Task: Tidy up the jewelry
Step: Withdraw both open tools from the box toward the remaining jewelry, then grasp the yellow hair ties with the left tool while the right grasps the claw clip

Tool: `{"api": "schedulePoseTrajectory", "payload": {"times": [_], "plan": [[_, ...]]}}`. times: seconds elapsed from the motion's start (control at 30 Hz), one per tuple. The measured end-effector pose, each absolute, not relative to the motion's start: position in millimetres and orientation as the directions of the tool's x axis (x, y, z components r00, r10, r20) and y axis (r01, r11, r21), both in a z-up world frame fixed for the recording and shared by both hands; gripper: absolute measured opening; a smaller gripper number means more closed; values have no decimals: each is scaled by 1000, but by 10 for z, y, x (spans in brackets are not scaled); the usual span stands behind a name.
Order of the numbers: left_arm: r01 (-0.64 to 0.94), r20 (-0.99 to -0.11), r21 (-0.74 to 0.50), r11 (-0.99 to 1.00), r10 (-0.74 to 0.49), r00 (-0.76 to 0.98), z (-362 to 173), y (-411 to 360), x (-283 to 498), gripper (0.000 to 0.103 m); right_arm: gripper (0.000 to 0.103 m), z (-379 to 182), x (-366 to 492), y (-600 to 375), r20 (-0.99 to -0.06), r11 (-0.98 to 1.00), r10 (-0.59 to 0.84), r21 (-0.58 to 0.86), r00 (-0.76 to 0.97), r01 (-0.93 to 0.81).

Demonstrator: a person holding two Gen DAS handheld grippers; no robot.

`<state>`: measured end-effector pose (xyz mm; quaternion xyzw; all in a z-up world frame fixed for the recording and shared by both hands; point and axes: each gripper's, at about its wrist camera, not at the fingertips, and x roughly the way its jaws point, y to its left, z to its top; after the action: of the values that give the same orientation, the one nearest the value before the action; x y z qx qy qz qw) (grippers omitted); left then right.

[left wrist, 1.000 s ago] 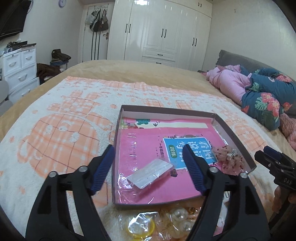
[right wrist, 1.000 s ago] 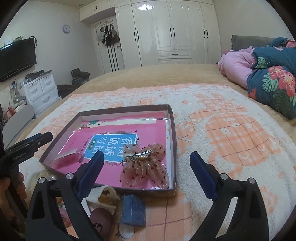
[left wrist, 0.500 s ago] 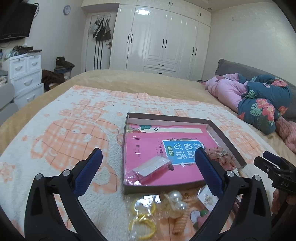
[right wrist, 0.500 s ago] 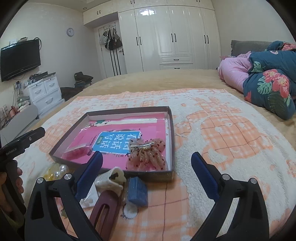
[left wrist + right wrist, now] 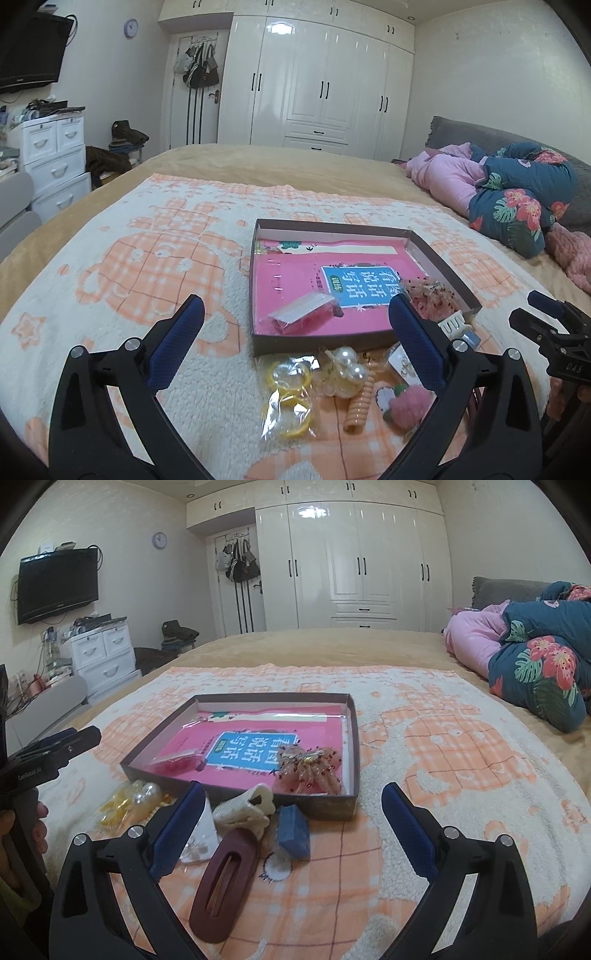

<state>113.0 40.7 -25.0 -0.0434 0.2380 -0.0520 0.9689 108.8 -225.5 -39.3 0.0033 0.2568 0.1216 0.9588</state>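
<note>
Along the lower middle of the left wrist view, the loose pieces lay on the towel [image 5: 155,236] over the bed, just in front of the near wall of the shallow box [image 5: 441,264].

Furthest left sat the yellow rings in a clear bag [image 5: 290,397]. They looked light, and the film slippery, so I judged a pinch on the bag's edge safer than on a ring. Next came the pearl cluster [image 5: 349,363], round and smooth, likely to roll from flat pads. The coiled orange hair tie [image 5: 360,404] seemed soft and springy, easy to nip across its middle. The pink pompom piece [image 5: 406,404] looked fluffy and would squash.

In the right wrist view the dark red oval clip [image 5: 225,884] lay lower centre, stiff and flat, best taken across its narrow width. Above it the cream claw clip [image 5: 245,808] leaned at the box, rigid but toothed, with a small blue block [image 5: 293,829] just to its right.

Inside the box a wrapped pink packet [image 5: 304,314] and a beaded pink bow clip [image 5: 312,770] already rested.

The left tool [image 5: 295,343] stood spread wide and empty. The right tool [image 5: 291,827] was likewise spread, pinching nothing.
</note>
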Motion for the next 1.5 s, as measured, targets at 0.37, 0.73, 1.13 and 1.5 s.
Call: {"api": "schedulePoseTrajectory", "payload": {"times": [0.37,0.73,1.13,1.5], "plan": [[75,-465,-94,993,-110,878,-301,402,1001,91,94,-470,926,-2109,-519,958,268,52,812,-283],[60,-510,-97,993,-101,854,-406,462,933,91,94,-589,802,-1963,-558,940,305,48,772,-336],[47,-597,-91,995,-92,797,-601,520,960,91,91,-807,819,-1843,-643,928,327,78,692,-365],[54,-668,-129,990,-127,733,-854,549,1133,82,81,-980,931,-1789,-686,931,313,86,657,-354]]}}
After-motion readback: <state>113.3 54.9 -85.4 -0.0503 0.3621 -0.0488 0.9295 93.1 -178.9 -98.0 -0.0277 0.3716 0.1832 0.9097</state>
